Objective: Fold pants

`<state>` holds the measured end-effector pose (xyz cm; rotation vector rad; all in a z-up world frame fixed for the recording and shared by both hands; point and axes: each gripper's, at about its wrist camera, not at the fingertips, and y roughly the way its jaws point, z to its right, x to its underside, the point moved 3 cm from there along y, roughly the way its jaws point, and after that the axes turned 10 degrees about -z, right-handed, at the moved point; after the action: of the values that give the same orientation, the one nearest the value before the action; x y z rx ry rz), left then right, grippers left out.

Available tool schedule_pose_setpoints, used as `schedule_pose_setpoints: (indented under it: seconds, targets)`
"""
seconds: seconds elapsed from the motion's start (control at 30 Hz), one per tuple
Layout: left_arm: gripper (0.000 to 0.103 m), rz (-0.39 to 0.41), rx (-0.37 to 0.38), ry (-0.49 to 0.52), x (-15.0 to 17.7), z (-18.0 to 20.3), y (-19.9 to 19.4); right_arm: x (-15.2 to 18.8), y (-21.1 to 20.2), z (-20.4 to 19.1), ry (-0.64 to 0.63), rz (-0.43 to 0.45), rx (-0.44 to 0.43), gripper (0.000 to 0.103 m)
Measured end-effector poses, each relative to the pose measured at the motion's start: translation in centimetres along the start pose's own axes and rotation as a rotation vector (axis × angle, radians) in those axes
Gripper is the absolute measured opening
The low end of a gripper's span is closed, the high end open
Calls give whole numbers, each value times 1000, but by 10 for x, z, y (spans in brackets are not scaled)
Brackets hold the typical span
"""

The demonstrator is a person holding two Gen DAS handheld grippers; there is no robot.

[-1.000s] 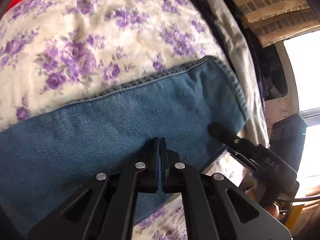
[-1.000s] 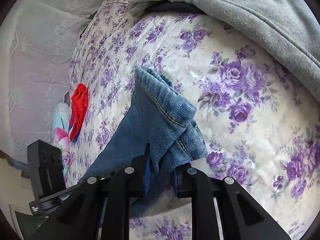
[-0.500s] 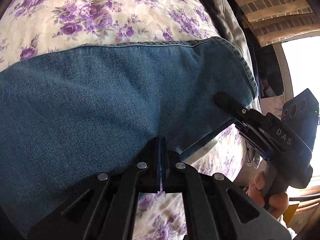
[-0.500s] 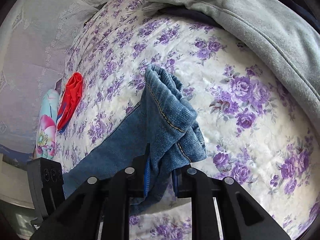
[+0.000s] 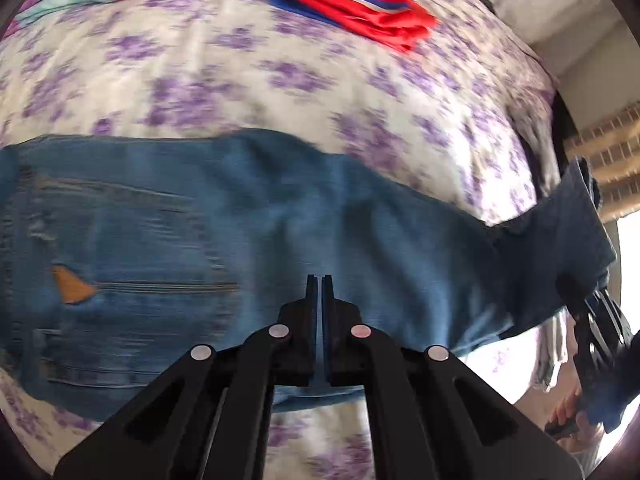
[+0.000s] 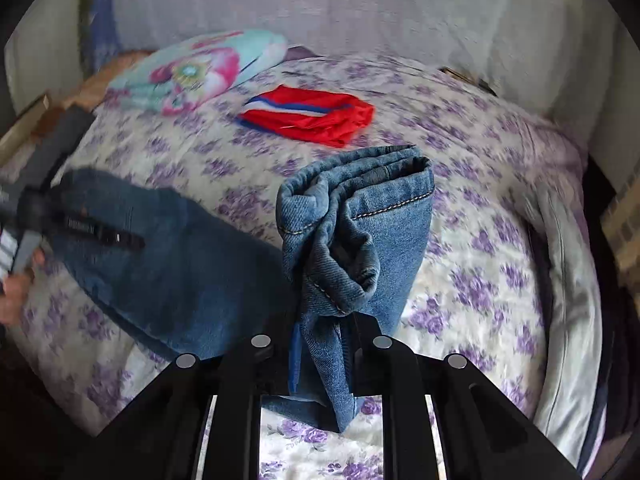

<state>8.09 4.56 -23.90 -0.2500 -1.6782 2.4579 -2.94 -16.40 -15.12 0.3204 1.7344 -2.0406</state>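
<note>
Now both your tongs have swung the jeans (image 5: 248, 240) round across the bed (image 5: 224, 80): left tongs (image 5: 319, 280) are pinched fully shut on a denim edge, right tongs (image 6: 324, 344) are clamped on the bunched leg hems (image 6: 356, 216), lifted ready to fold over toward the waist.

A bedroom in a home. Shown by a big bed under a soft cream quilt with purple flowers (image 6: 460, 128), a pale green pillow with pink flowers (image 6: 192, 68) at the far end, folded red cloth with blue and white stripes (image 6: 316, 118), and white lace curtains (image 6: 360, 4) behind.
</note>
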Motion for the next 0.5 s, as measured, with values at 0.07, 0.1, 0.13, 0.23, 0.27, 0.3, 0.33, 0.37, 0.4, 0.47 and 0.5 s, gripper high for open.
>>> schedule_pose_setpoints:
  seconds: [0.07,0.1,0.13,0.23,0.27,0.3,0.33,0.37,0.4,0.47,0.5]
  targets:
    - [1,-27,-27,-44,1,-28,5,-3,14,-35,-108,-26,-34,16]
    - [1,-30,-2,-58,3,-38,9,-2,23,-50,-139,-44,-57,16]
    - [1,-19,26,-72,4,-44,11,-1,33,-65,-171,-65,-76,16]
    - [1,15,101,-127,7,-58,15,8,58,-98,-235,-103,-117,16]
    - [1,19,123,-142,7,-61,15,10,62,-101,-236,-102,-135,16]
    - [1,21,132,-143,8,-61,14,10,62,-101,-230,-102,-148,16]
    - [1,23,133,-134,8,-61,14,9,60,-101,-221,-100,-166,16]
    - [1,26,131,-126,8,-63,14,9,58,-98,-206,-101,-189,16]
    - [1,28,128,-123,8,-65,13,8,56,-95,-192,-97,-206,16]
    - [1,30,124,-126,7,-67,12,9,55,-94,-188,-97,-210,16]
    - [1,31,120,-127,6,-59,14,10,57,-94,-187,-98,-206,20]
